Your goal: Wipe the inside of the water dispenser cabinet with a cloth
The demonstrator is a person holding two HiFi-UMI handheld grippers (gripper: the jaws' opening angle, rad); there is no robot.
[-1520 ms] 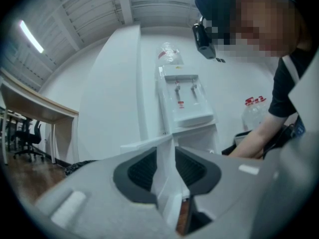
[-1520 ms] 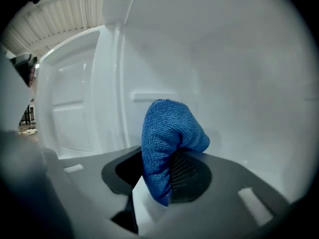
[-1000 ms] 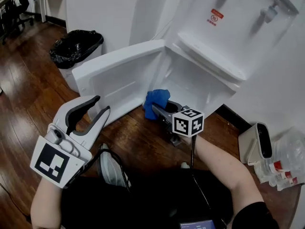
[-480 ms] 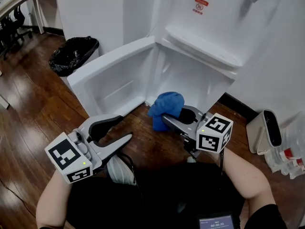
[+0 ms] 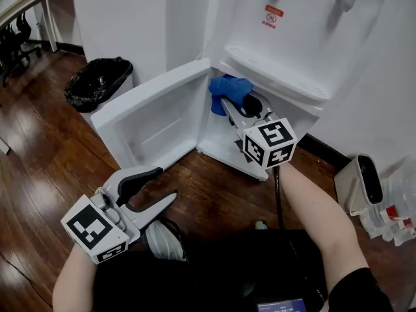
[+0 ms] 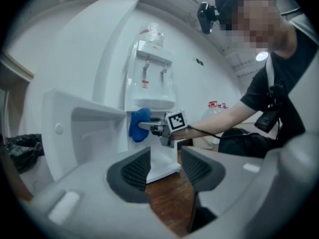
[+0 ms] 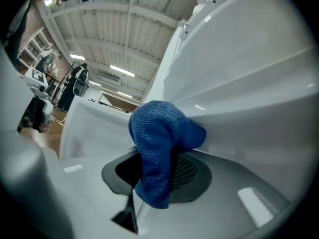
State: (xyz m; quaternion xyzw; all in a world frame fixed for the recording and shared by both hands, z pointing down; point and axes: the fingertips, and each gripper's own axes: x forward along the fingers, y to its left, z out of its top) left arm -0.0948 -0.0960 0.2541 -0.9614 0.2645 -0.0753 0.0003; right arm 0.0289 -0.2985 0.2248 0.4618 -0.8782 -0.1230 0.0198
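Your right gripper (image 5: 229, 101) is clamped on the blue cloth (image 5: 226, 86). The cloth sits against the top-left corner of the cabinet (image 5: 224, 153) opening, just beside the open door (image 5: 153, 119). Your left gripper (image 5: 166, 184) is low over the wood floor (image 5: 45, 142); its 2 jaws have just opened, nothing between them.

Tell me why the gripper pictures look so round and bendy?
Left gripper view: wide lens curves the water dispenser and darkens the corners. Right gripper view: same bending, blue cloth sharp, near edges fuzzy. Head view: nearly straight, clear.
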